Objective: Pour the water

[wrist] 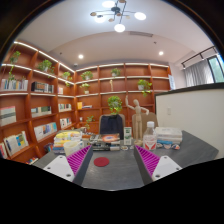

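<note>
My gripper [112, 163] is open and empty, held above a dark grey table [120, 172]. Its magenta pads [77, 160] stand wide apart at either side. A red round coaster [101, 161] lies on the table between the fingers, nearer the left one. Beyond the fingers a clear plastic water bottle [149, 136] stands upright at the table's far right. A pale cup [72, 146] stands at the far left, just past the left finger.
Small boxes and items [108, 144] clutter the table's far edge. A blue chair [112, 124] stands behind the table. Orange wooden bookshelves [40, 105] with plants line the back and left walls. A white box [168, 133] sits at the far right.
</note>
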